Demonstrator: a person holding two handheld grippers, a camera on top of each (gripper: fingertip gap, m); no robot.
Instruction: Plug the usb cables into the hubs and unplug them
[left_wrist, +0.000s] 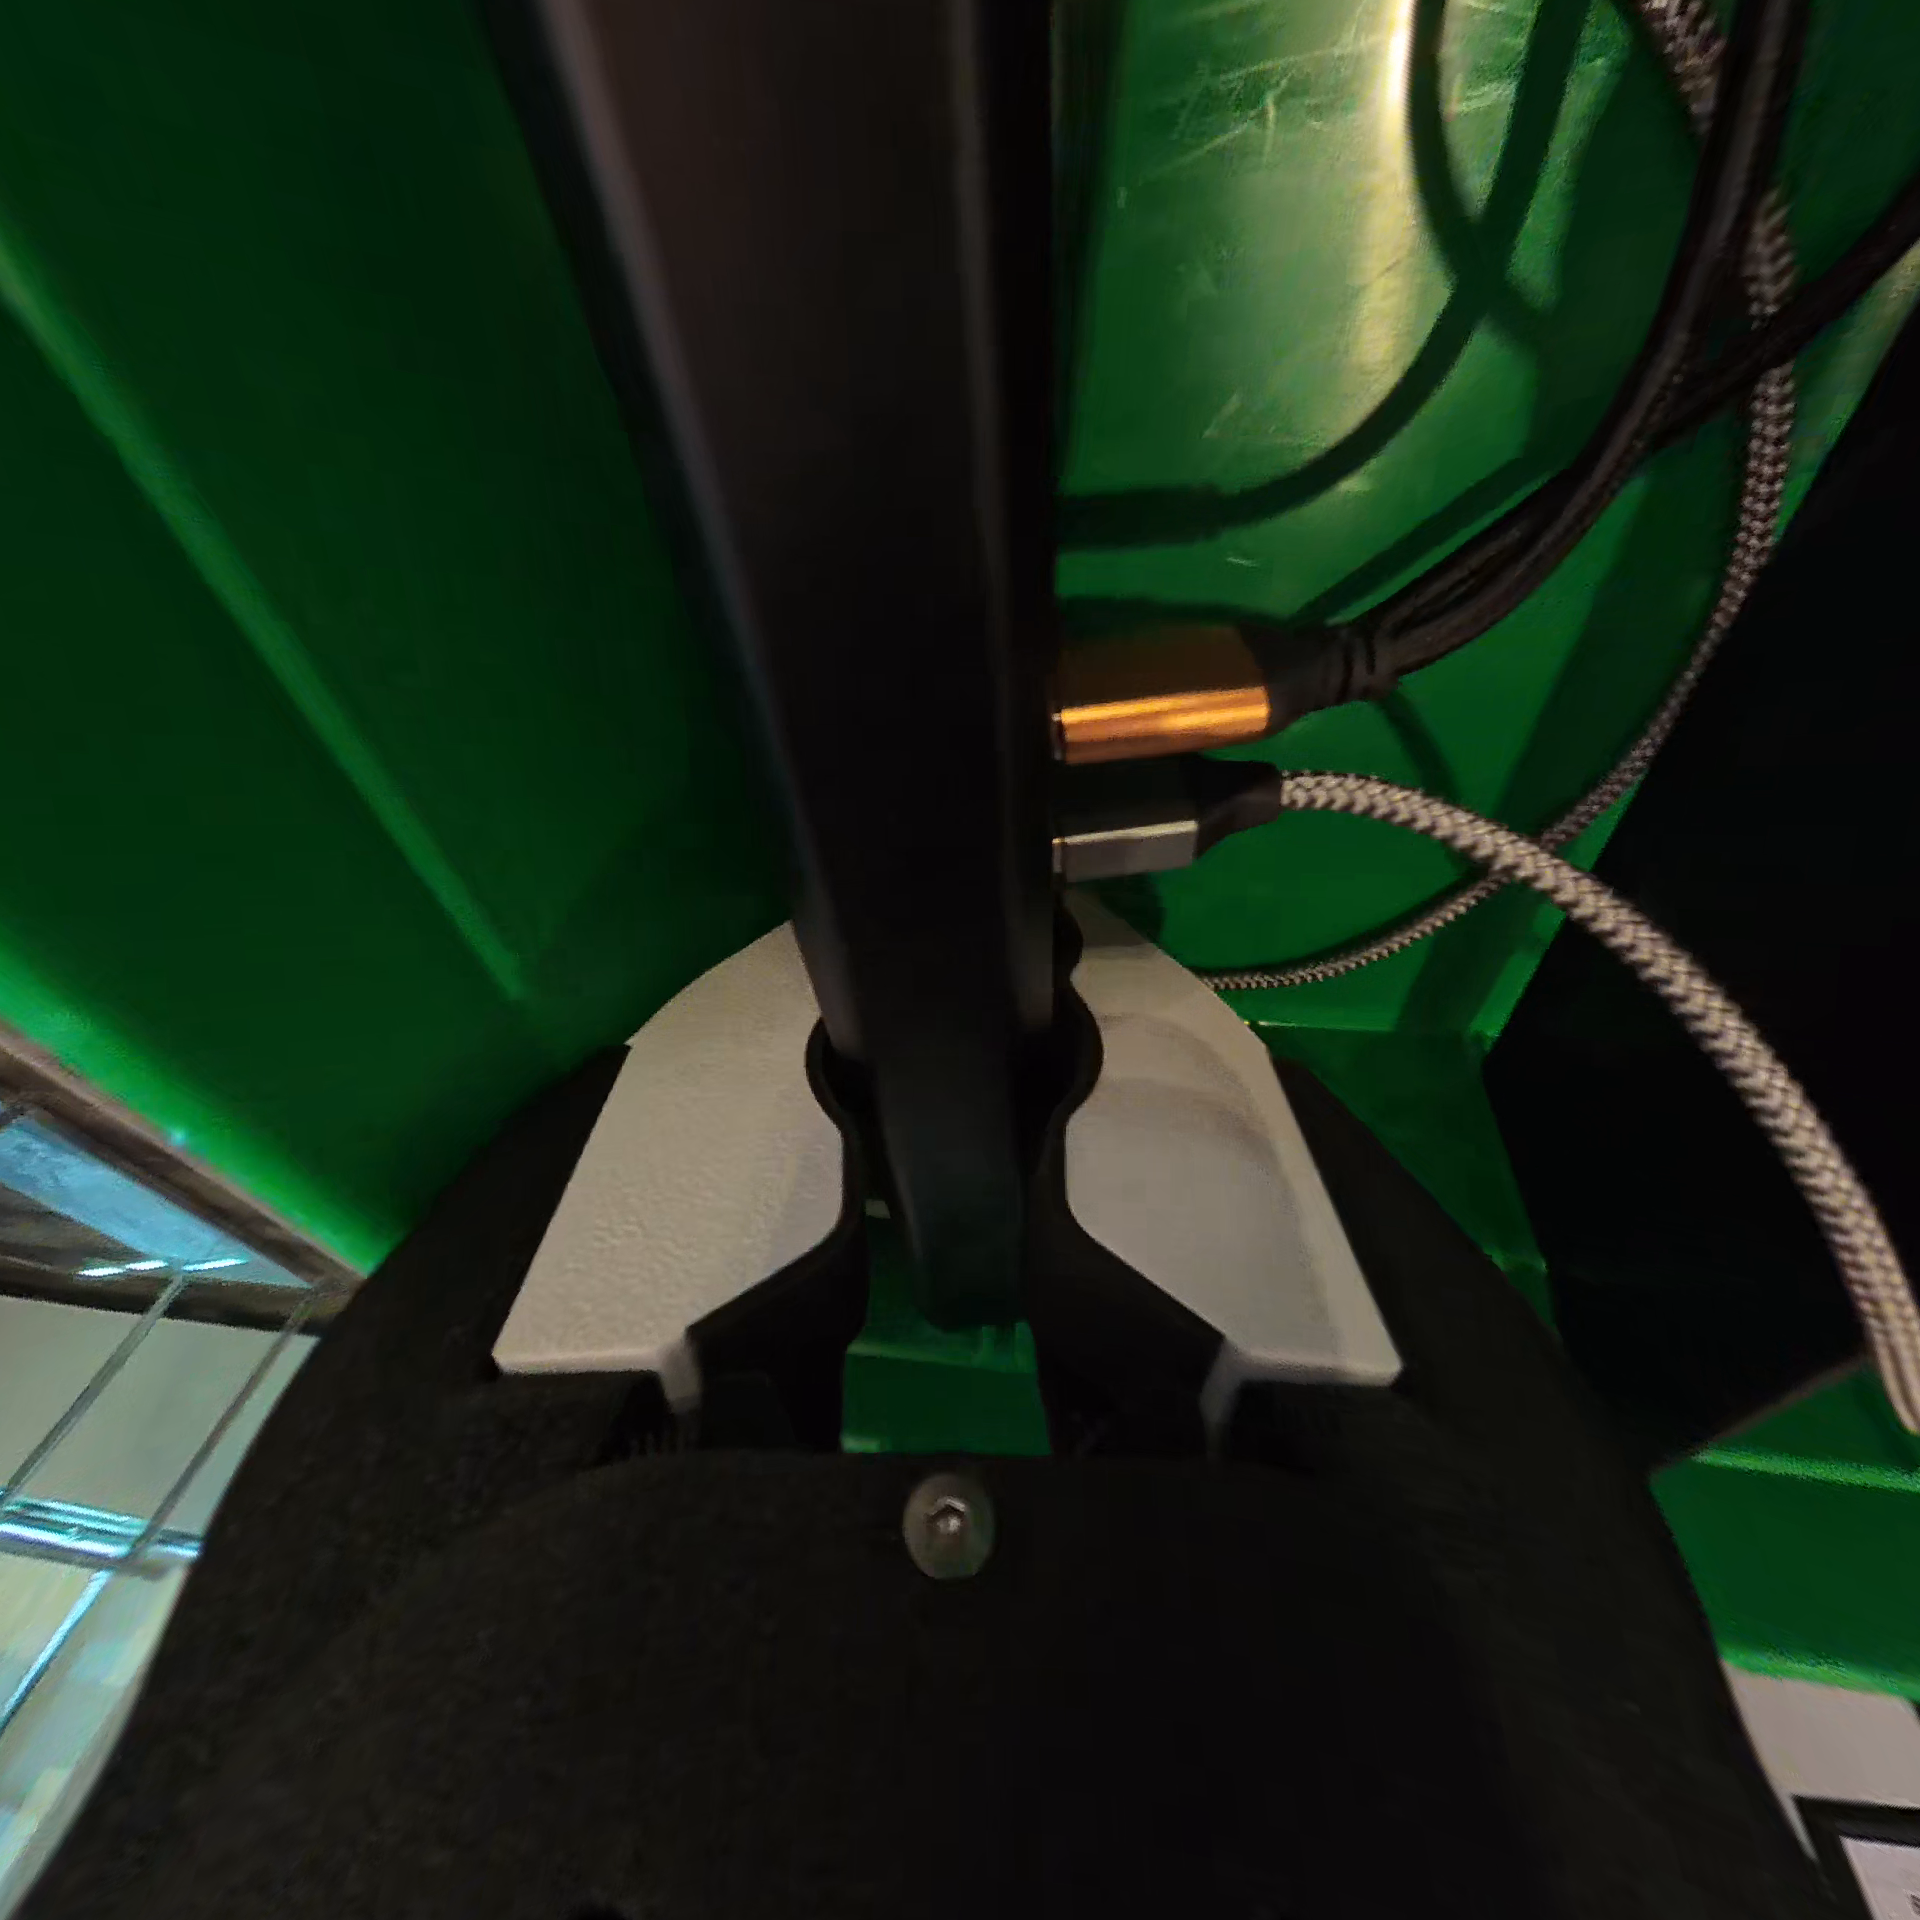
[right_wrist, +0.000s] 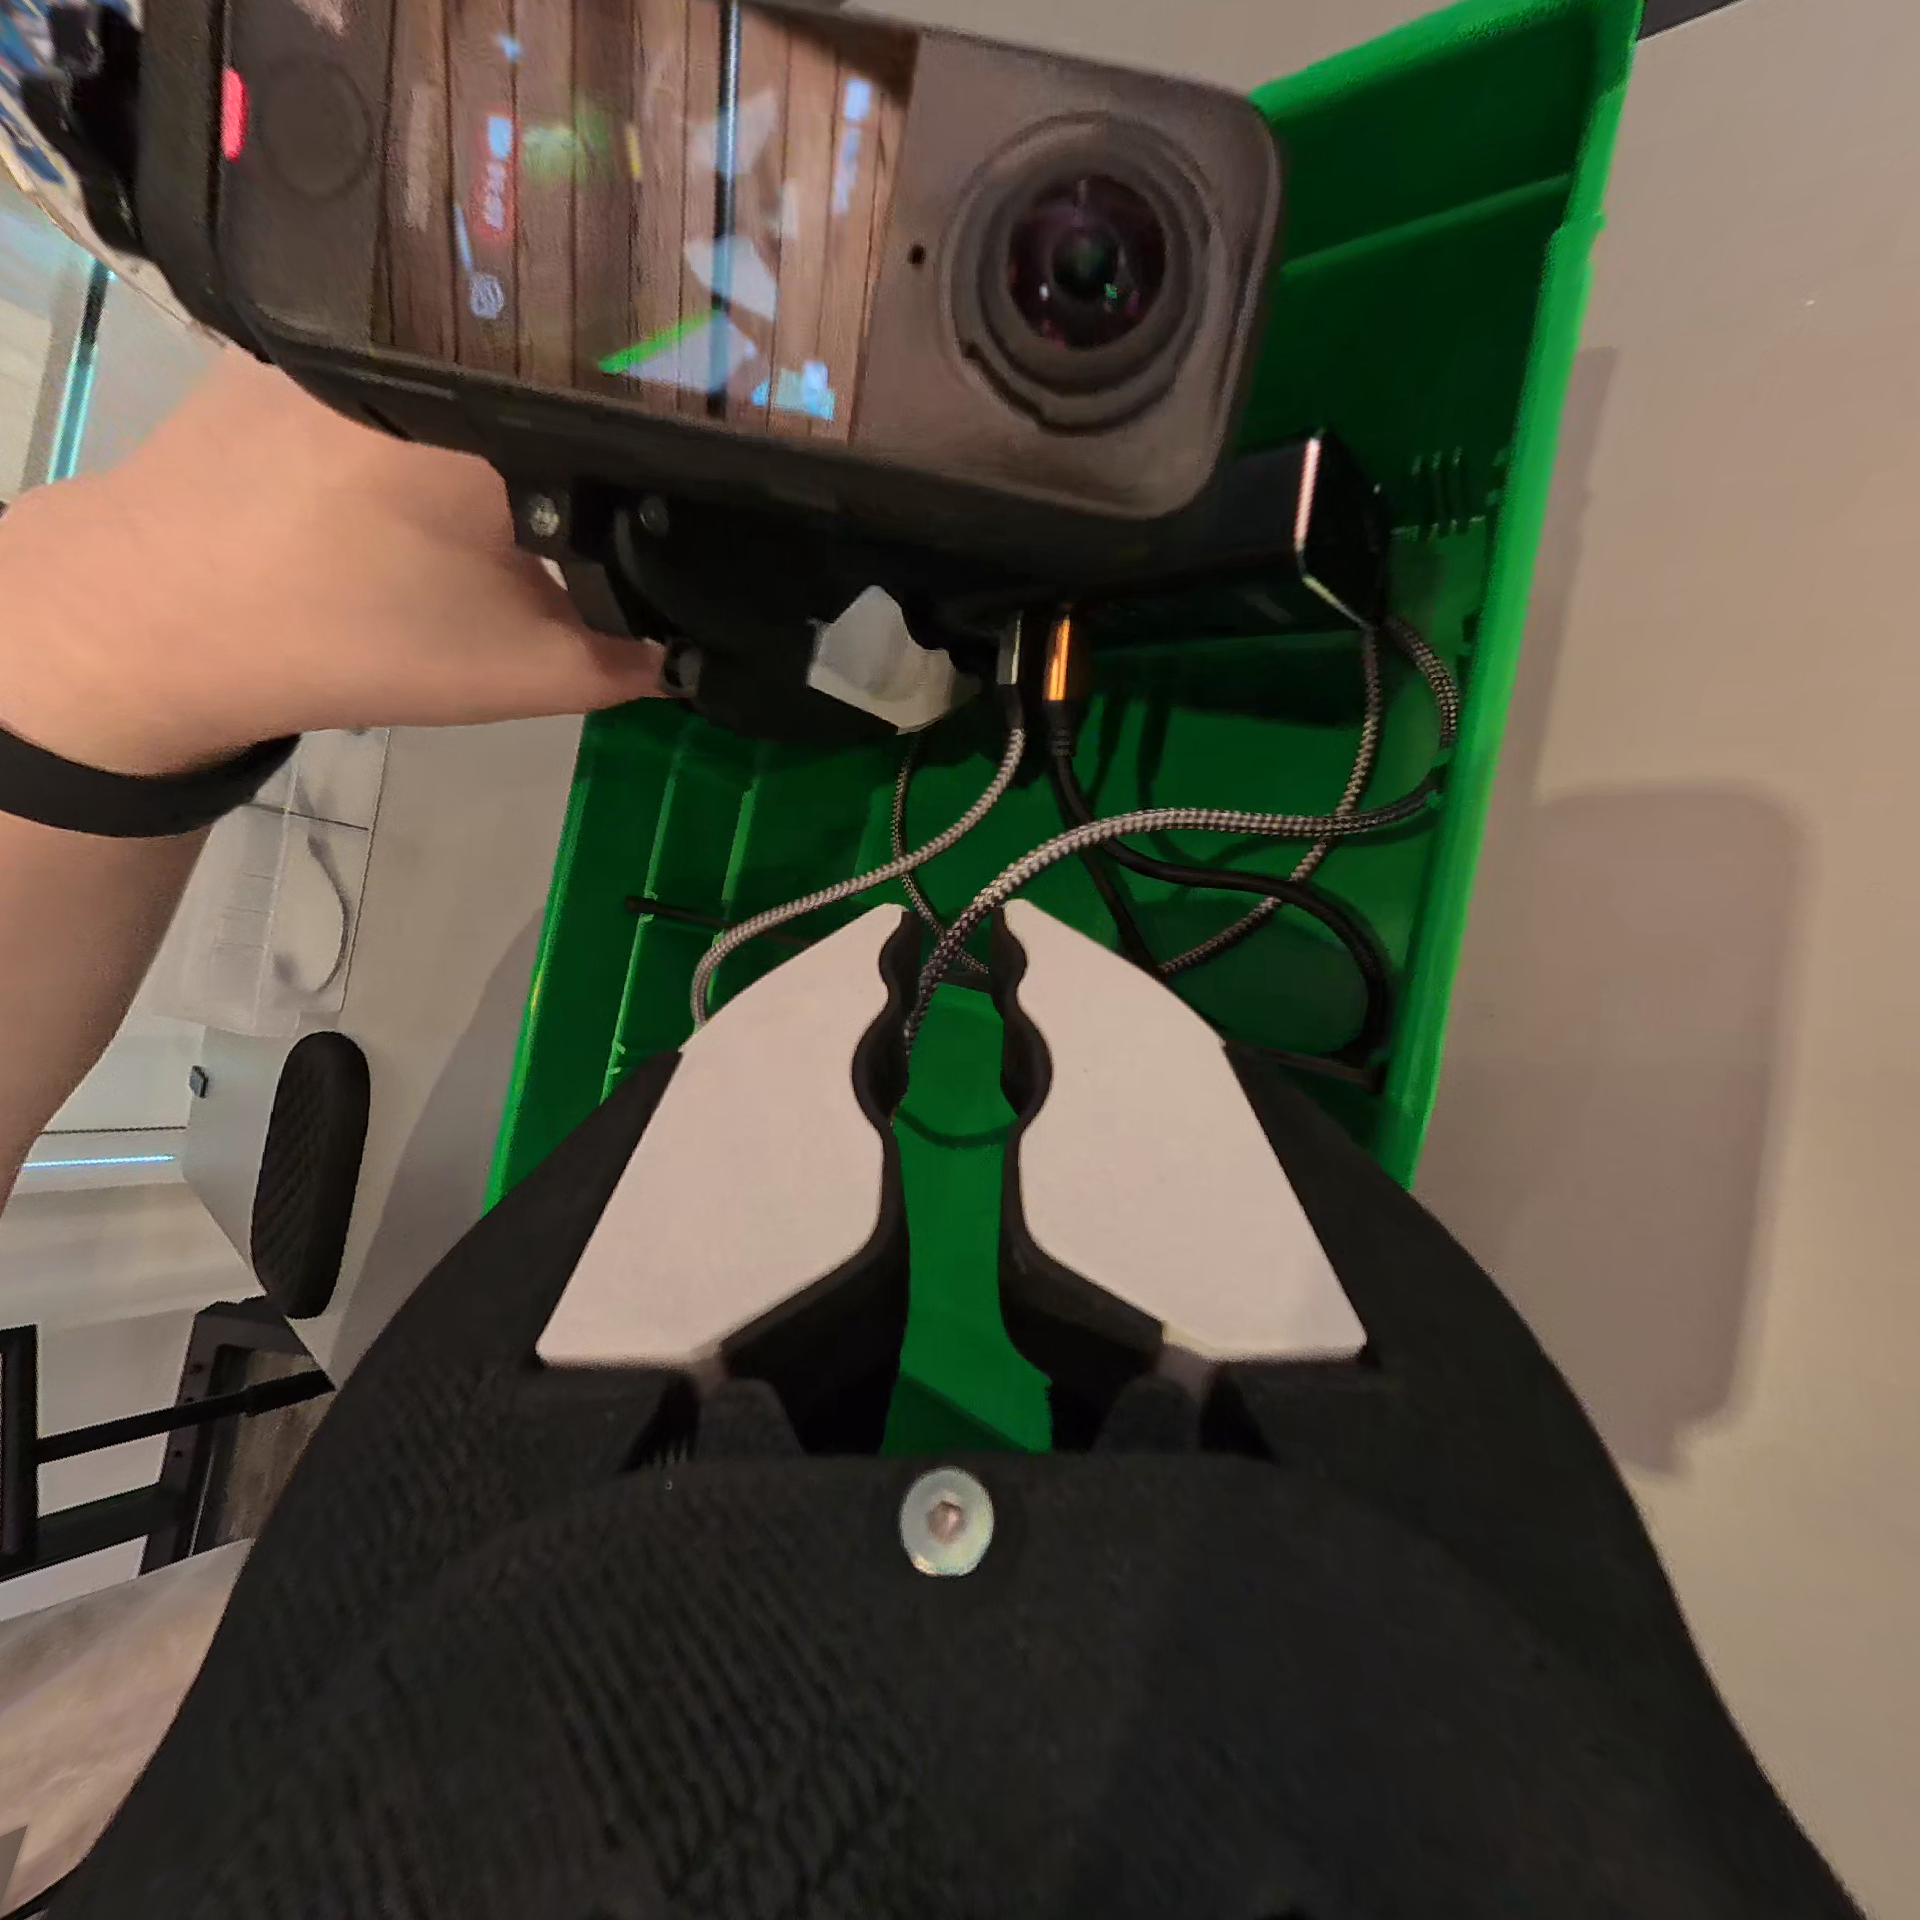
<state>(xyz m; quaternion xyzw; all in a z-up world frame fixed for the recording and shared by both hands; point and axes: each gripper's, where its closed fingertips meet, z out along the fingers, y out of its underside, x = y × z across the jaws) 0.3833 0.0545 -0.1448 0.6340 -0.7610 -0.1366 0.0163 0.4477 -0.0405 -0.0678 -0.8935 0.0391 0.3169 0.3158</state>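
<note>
My left gripper (left_wrist: 940, 935) is shut on a long black hub (left_wrist: 852, 520) and holds it over the green bin (left_wrist: 312, 520). A copper-coloured USB plug (left_wrist: 1158, 696) on a black braided cable (left_wrist: 1558, 499) and a silver plug (left_wrist: 1127, 847) on a grey braided cable (left_wrist: 1621, 935) sit in the hub's right side. In the right wrist view the left gripper (right_wrist: 883, 665) holds the hub (right_wrist: 1278, 520) with both plugs (right_wrist: 1049, 655) in it. My right gripper (right_wrist: 951, 925) is open, and the grey braided cable (right_wrist: 1039, 862) runs between its fingertips.
The green bin (right_wrist: 1455, 312) lies on a pale table (right_wrist: 1714, 727) and holds loose loops of black and grey cable. The left gripper's camera (right_wrist: 727, 239) and a person's hand (right_wrist: 260, 582) fill the upper left. A black chair (right_wrist: 307, 1174) stands at the left. Across from one pair of fingers to the other is roughly 15 cm.
</note>
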